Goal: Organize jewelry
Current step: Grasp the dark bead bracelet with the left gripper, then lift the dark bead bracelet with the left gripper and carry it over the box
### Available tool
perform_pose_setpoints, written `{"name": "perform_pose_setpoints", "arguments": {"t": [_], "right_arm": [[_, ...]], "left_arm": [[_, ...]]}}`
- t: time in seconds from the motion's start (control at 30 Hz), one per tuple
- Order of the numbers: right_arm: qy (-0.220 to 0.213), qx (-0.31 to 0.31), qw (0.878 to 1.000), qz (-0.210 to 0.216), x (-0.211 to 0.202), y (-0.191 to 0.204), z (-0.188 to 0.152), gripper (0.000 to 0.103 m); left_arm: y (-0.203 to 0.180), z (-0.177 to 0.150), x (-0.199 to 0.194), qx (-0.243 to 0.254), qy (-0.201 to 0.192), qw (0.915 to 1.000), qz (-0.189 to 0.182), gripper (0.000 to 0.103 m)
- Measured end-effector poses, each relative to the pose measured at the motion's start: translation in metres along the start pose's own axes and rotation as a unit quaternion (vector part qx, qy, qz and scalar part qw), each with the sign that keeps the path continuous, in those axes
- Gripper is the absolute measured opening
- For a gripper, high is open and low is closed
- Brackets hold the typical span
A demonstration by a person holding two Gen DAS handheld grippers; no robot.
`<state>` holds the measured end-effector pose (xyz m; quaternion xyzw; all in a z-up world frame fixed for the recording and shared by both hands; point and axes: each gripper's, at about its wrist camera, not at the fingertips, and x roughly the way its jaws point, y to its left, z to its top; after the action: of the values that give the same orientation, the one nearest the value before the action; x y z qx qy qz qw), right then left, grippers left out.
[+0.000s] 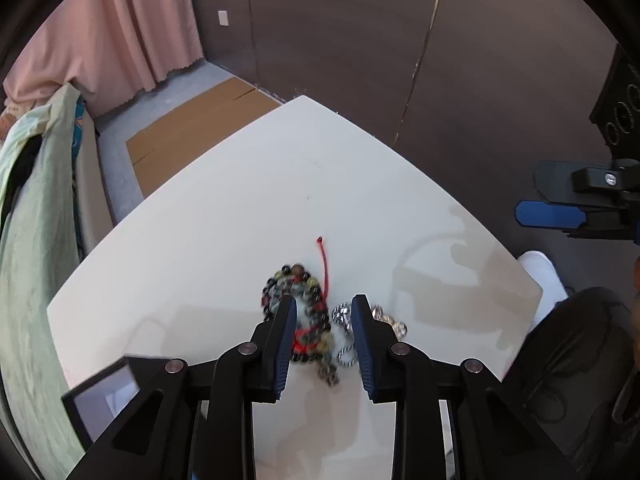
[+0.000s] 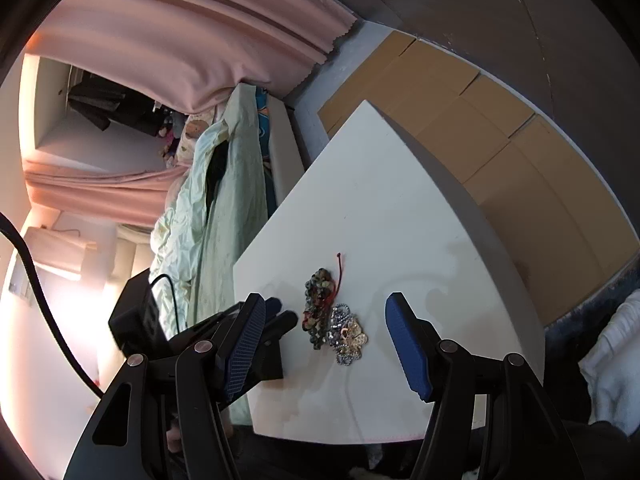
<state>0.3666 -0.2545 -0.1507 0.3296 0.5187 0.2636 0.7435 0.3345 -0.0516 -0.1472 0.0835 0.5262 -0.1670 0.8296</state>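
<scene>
1. At the far left of the left wrist view hung a pale green cloth (image 1: 36, 216), with a pink curtain (image 1: 120, 32) above and behind it, and flat brown cardboard (image 1: 192, 128) lay on the floor beyond the table.
2. A dark framed box (image 1: 104, 396) sat at the lower left edge of the white table (image 1: 248, 184), just beside the left gripper's frame.
3. The left gripper (image 1: 324, 308) hovered low over the jewelry with its jaws spread and nothing between them pinched; its left finger overlapped the bead pile, though contact could not be judged.
4. The beaded bracelets (image 1: 304, 292) lay heaped near the table's near edge, dark and greenish beads with a red cord (image 1: 325, 264) trailing away from them (slightly blurred here).
5. Touching the beads on their right lay the silver chain pile (image 1: 348, 332), partly hidden behind the right finger.
6. At the far right of that view the right gripper's blue pad showed, off the table's edge.
7. In the right wrist view, the right gripper (image 2: 324, 312) was held well above the table, jaws spread wide and empty, with the left gripper's tips visible at the left.
8. There the bracelets (image 2: 318, 304) lay left of the silver and gold ornament cluster (image 2: 348, 336), the two piles touching.
</scene>
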Motion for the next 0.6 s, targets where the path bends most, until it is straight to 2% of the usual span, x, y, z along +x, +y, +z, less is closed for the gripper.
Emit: {"name": "perform_pose_setpoints", "arguments": {"t": [0.33,0.4,0.47,0.6], "right_arm": [[0.003,0.017,1.000,0.008,0.000,-0.012,0.007,0.063],[0.003,0.015,1.000,0.009,0.000,-0.011,0.007,0.063],[0.005,0.012,1.000,0.010,0.002,-0.011,0.007,0.063],[0.014,0.014,1.000,0.014,0.008,-0.011,0.006,0.063]], "left_arm": [[-0.005,0.007,0.036,-0.001,0.043,0.9989,0.019,0.026],[-0.004,0.005,0.041,-0.005,0.051,0.9985,0.021,0.011],[-0.002,0.007,0.041,-0.014,0.050,0.9984,0.020,0.009],[0.006,0.011,0.028,-0.044,0.036,0.9984,-0.005,0.008]]}}
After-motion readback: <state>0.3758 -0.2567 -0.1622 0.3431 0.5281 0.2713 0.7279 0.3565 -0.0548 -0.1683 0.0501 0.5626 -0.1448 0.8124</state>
